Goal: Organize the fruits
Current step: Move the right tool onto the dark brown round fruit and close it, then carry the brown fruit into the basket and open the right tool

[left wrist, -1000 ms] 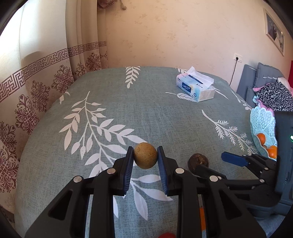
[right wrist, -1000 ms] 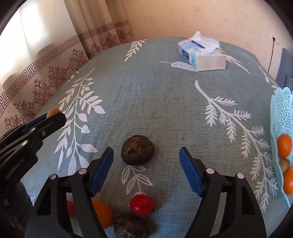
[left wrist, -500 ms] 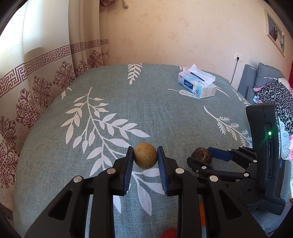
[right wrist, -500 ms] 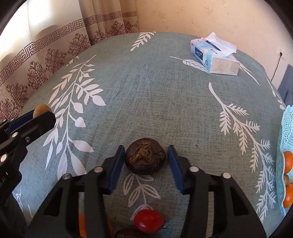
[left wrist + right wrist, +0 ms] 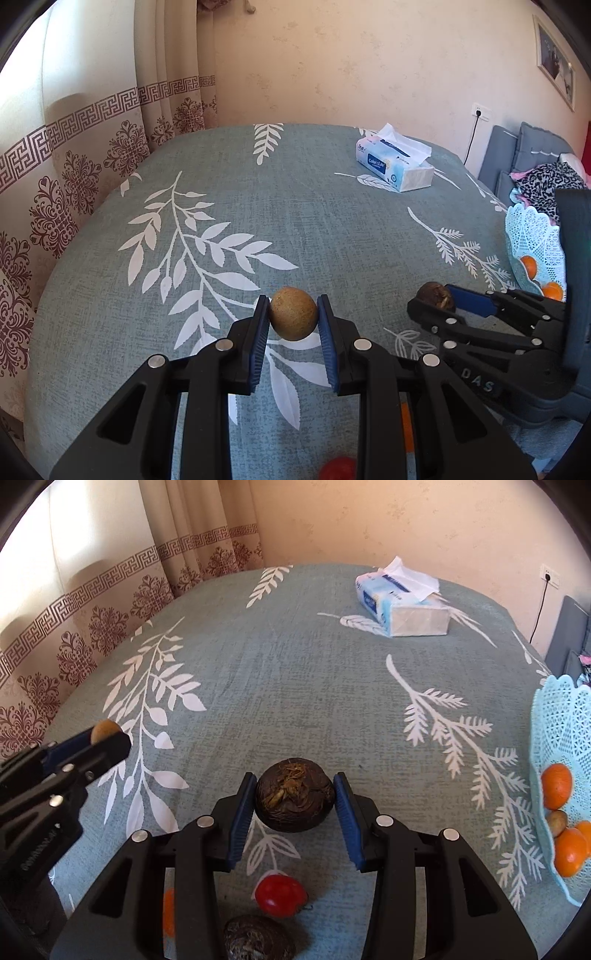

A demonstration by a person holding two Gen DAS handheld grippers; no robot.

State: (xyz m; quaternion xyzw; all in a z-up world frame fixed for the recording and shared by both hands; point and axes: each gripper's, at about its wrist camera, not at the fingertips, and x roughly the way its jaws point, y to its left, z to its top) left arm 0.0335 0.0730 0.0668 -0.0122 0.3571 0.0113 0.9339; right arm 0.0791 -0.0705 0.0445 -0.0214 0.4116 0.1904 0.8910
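Right gripper [image 5: 295,805] clamps dark fruit [image 5: 294,799]; left gripper [image 5: 293,319] clamps tan fruit [image 5: 293,313]. Carry level to basket [image 5: 554,716], release low.

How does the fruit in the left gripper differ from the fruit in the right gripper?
The tan fruit is smooth and evenly round; the dark fruit is blackish brown, rough, with a dried fibrous tuft on top. The dark fruit fills a wider gap between pads. Both are clamped between blue pads.
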